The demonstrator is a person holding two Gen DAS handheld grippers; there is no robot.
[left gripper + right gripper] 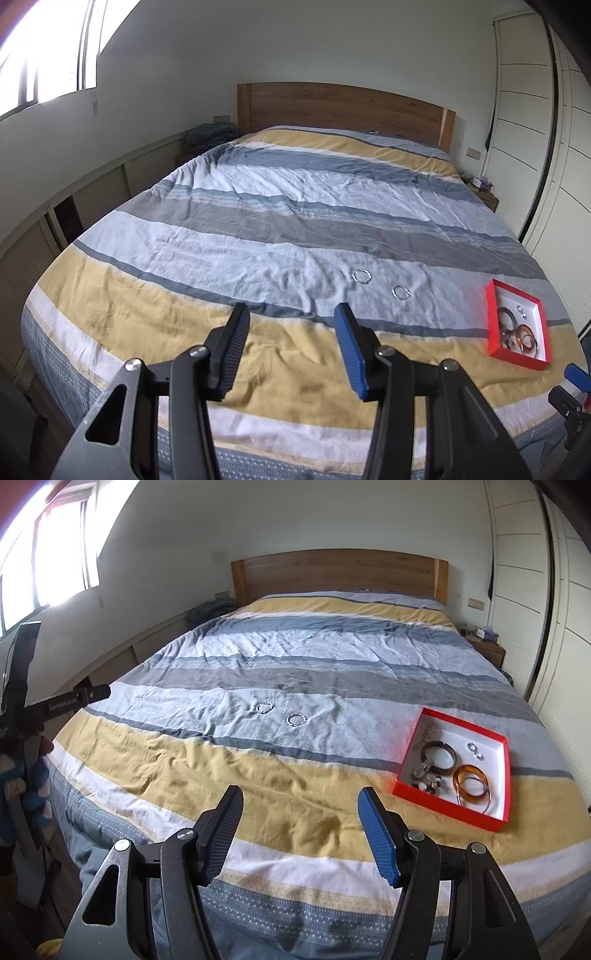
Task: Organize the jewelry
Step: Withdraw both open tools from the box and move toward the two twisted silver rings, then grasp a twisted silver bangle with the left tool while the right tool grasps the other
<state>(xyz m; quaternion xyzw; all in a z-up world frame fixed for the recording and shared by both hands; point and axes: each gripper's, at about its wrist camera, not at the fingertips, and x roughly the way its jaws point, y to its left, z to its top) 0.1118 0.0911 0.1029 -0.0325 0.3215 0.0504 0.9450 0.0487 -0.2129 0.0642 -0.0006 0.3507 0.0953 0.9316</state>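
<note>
Both the left gripper (291, 314) and the right gripper (301, 797) hang spread wide, holding nothing, over the bed (258, 775). Two silver bracelets (264, 708) (296, 719) lie left of the red box (448, 806), well apart from it; other jewelry (471, 777) sits inside the box.

Left gripper (291, 317) jaws spread wide, nothing between; right gripper (300, 801) likewise, both aimed forward.

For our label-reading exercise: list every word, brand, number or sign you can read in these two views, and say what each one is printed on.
"GenRobot.AI": white lettering on the black bar of the left hand-held gripper, seen at the left edge of the right wrist view; slightly blurred, so the reading is probable.
Dark printing on the inner wall of the red box: too small to read.
Nothing else legible.
</note>
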